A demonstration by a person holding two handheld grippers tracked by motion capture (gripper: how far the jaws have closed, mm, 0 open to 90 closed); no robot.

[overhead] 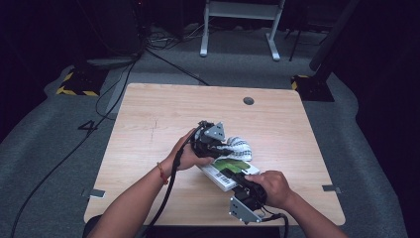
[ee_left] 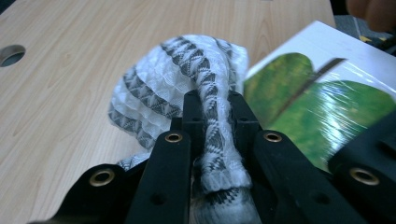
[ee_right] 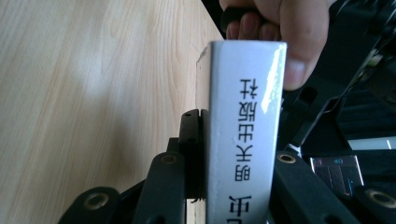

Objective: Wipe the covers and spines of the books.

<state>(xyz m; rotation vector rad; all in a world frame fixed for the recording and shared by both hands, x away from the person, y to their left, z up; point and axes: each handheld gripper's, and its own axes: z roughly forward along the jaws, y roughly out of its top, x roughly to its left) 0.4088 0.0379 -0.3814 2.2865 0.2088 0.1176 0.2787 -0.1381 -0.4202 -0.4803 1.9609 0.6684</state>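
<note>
Wooden table (overhead: pixel 148 124), dark room around it. My left gripper (overhead: pixel 210 144) pinches the patterned white cloth (ee_left: pixel 187 79) beside the shrink-wrapped book (overhead: pixel 229 171); my right gripper (overhead: pixel 242 184) clamps that book's spine. Slick wrap could let it slide, and tugging might slip the cloth free.

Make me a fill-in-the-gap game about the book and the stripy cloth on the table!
1. The left gripper is shut on the ____ and white cloth.
2. The right gripper is shut on a ____.
3. The book's cover shows a big ____ leaf.
4. The table is made of ____.

Missing words: grey; book; green; wood
</note>
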